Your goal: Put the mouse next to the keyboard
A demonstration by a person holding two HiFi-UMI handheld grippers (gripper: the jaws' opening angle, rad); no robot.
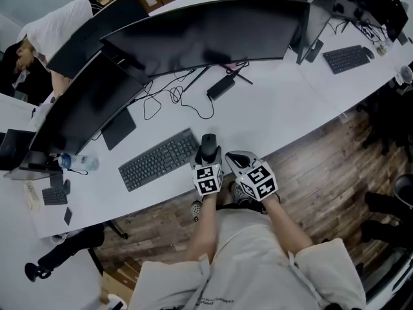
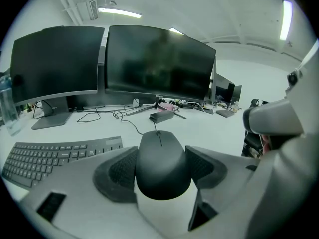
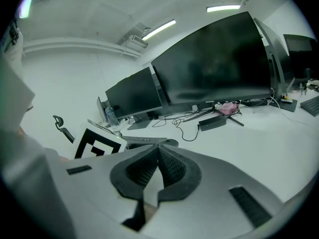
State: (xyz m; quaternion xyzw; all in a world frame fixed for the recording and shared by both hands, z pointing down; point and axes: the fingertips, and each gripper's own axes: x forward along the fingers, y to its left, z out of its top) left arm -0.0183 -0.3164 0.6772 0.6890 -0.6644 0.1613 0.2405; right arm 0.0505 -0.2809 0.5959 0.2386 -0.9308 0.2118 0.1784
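A black mouse [image 1: 208, 144] sits between the jaws of my left gripper [image 1: 208, 152], just right of the right end of the black keyboard [image 1: 161, 159] on the white desk [image 1: 284, 112]. In the left gripper view the ribbed pads [image 2: 119, 169] press on both sides of the mouse [image 2: 163, 166], with the keyboard [image 2: 55, 153] to its left. I cannot tell whether the mouse touches the desk. My right gripper [image 1: 236, 159] hovers beside it near the desk's front edge. Its pads [image 3: 169, 166] are shut together with nothing between them.
Two large dark monitors [image 1: 206, 34] stand behind the keyboard, with loose cables [image 1: 169, 97] and a black power brick [image 1: 221, 87] under them. A water bottle [image 1: 80, 163] lies at the left. A second keyboard [image 1: 346, 58] is far right. A person [image 1: 48, 31] leans at back left.
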